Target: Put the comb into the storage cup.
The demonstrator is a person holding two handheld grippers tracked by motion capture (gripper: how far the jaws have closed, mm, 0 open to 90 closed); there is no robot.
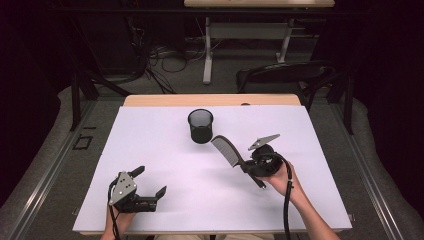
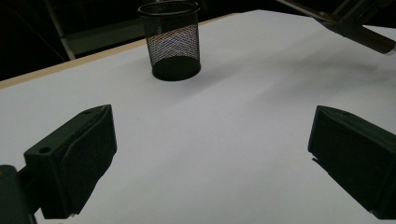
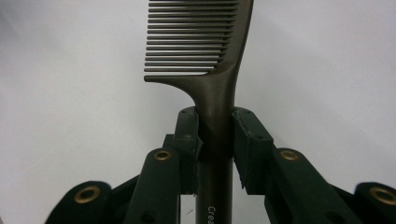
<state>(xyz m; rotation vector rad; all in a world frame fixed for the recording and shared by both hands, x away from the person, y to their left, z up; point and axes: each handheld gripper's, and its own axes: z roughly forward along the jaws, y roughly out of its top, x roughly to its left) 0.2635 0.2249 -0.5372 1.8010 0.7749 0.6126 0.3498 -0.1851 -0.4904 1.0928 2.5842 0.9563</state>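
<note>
Comb point(image 1: 226, 150): one, black, clamped by its handle between the jaws of the right gripper point(image 1: 243, 165), toothed end raised above the table and pointing toward the cup. Items counted, largest first: one table point(image 1: 165, 150) with a white top; two grippers; one black mesh cup point(image 1: 201, 126), upright, standing at the far middle of the table, near the comb's tip but apart from it. Left gripper point(image 1: 150, 182) rests at the near left, jaws spread wide with bare tabletop between them.
</note>
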